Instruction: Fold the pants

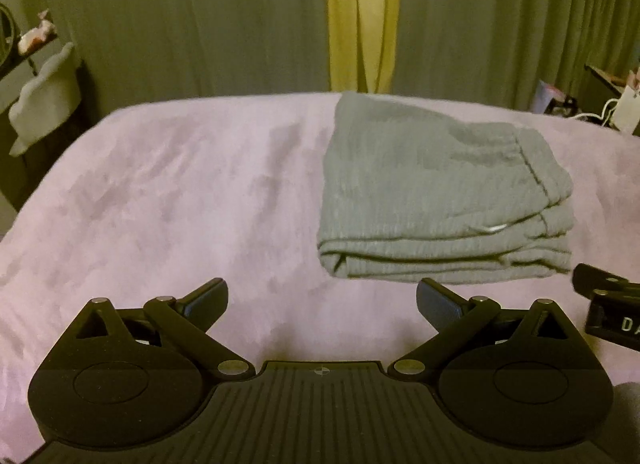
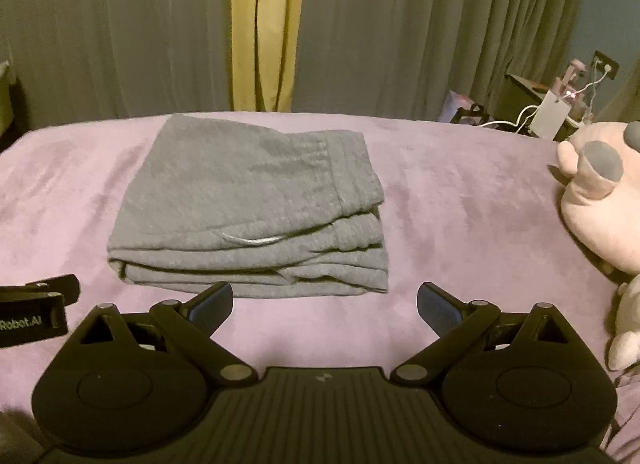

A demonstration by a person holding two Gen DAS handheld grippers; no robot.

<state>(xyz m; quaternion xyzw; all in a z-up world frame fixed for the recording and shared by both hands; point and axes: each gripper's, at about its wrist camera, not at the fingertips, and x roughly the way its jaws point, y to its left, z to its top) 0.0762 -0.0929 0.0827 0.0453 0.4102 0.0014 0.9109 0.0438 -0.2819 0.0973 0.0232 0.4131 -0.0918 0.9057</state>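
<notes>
Grey pants (image 1: pixel 436 191) lie folded in a flat rectangular stack on the pink bed cover (image 1: pixel 180 191); they also show in the right wrist view (image 2: pixel 248 207), with a pale drawstring at the front. My left gripper (image 1: pixel 322 300) is open and empty, just in front of and left of the stack. My right gripper (image 2: pixel 325 304) is open and empty, just in front of the stack's right corner. Each gripper shows at the edge of the other's view: the right one (image 1: pixel 612 312) and the left one (image 2: pixel 36 308).
A pink plush toy (image 2: pixel 600 199) sits on the bed at the right. Grey and yellow curtains (image 2: pixel 268 27) hang behind the bed. A side table with cables and a white box (image 2: pixel 556 111) stands at back right. A white chair (image 1: pixel 44 103) stands at left.
</notes>
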